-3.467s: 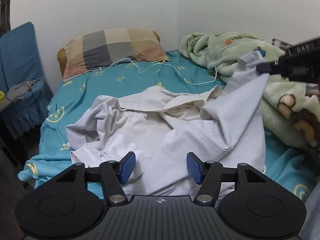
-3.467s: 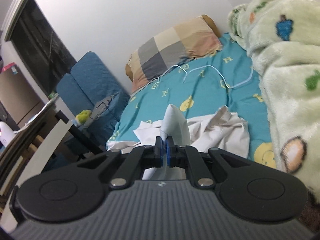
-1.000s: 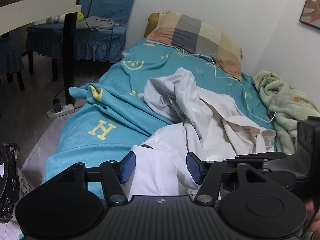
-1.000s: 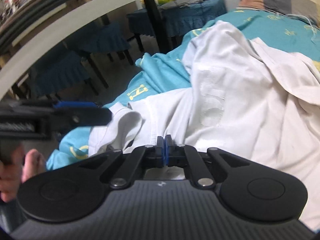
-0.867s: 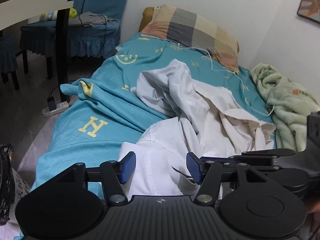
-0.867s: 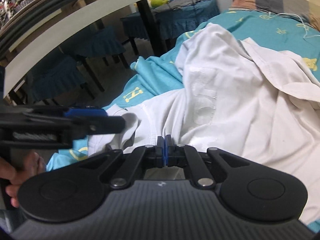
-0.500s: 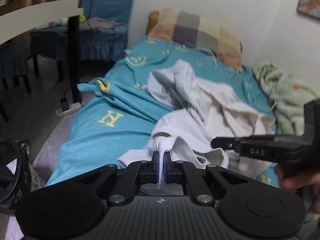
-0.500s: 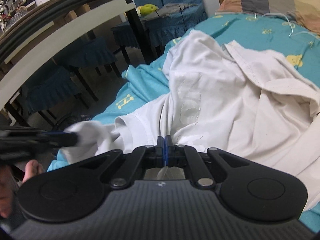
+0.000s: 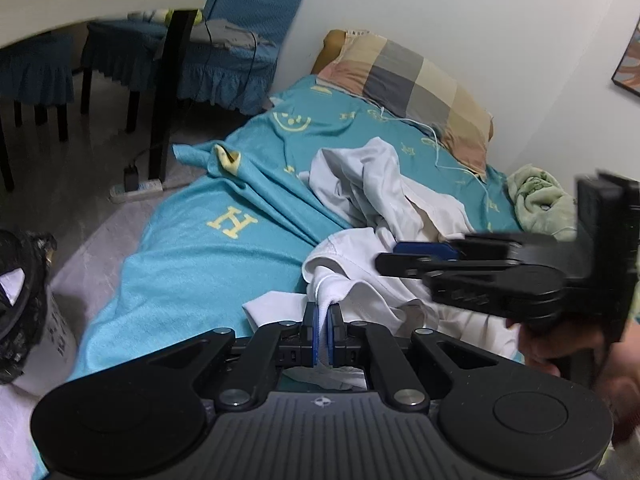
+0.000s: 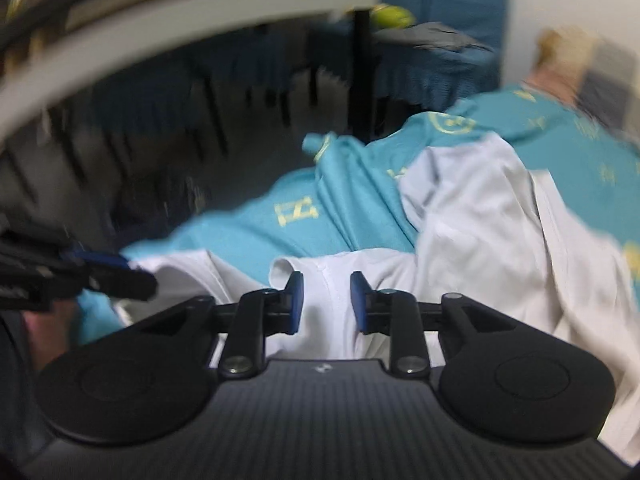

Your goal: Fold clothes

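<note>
A white shirt [image 9: 384, 208] is lying crumpled on the bed [image 9: 200, 256].
Its edge is pinched tight by the left gripper [image 9: 321, 334]; the right gripper [image 10: 326, 304] is being opened just above it, with cloth between the jaws.

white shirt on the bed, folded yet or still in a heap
Not folded: the white shirt lies crumpled on the teal sheet. The left gripper pinches one bunched edge; the right gripper, jaws opening, grips nothing.

Crumpled white garment [image 9: 384, 200], apparently a shirt
</note>
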The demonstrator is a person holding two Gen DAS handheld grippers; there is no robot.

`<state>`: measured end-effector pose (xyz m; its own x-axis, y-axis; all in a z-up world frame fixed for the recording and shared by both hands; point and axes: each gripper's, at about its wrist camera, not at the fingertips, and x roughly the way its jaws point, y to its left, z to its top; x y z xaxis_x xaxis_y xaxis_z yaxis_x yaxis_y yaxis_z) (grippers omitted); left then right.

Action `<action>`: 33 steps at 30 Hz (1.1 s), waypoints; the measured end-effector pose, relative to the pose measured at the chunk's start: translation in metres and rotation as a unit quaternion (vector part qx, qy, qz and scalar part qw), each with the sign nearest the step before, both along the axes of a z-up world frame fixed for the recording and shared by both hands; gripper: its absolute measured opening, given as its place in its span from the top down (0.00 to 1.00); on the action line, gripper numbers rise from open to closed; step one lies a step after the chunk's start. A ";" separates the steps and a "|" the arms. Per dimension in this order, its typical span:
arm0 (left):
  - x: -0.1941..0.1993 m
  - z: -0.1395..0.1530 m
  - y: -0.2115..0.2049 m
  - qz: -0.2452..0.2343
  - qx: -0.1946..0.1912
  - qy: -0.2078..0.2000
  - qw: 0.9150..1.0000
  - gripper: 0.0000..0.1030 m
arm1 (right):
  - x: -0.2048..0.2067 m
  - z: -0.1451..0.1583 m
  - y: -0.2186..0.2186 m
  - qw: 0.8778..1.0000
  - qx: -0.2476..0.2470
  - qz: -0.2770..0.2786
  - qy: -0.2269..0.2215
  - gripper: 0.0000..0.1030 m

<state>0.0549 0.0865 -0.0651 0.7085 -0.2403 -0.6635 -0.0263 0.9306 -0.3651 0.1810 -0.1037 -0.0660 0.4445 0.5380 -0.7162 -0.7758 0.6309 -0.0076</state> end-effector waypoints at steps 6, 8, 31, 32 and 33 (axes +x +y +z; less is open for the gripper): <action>0.003 -0.006 0.008 0.007 -0.025 0.008 1.000 0.96 | 0.006 -0.011 0.040 0.995 -0.080 0.057 0.000 0.74; 0.002 -0.007 0.009 0.008 -0.031 0.010 0.999 0.96 | 0.007 -0.017 0.053 0.992 -0.107 0.069 -0.001 0.74; 0.010 -0.021 0.008 -0.006 -0.056 0.030 0.998 0.77 | -0.039 0.050 -0.028 0.979 0.021 -0.184 -0.090 0.94; 0.010 -0.022 0.007 -0.008 -0.052 0.032 0.998 0.74 | -0.045 0.049 -0.034 0.977 0.030 -0.190 -0.096 0.94; 0.011 -0.022 0.005 -0.010 -0.046 0.033 0.998 0.70 | -0.051 0.049 -0.040 0.974 0.040 -0.198 -0.102 0.94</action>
<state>0.0656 0.0914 -0.0869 0.6587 -0.3165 -0.6826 -0.0349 0.8934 -0.4480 0.1303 -0.1438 -0.0174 0.7564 0.3461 -0.5550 -0.4599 0.8848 -0.0749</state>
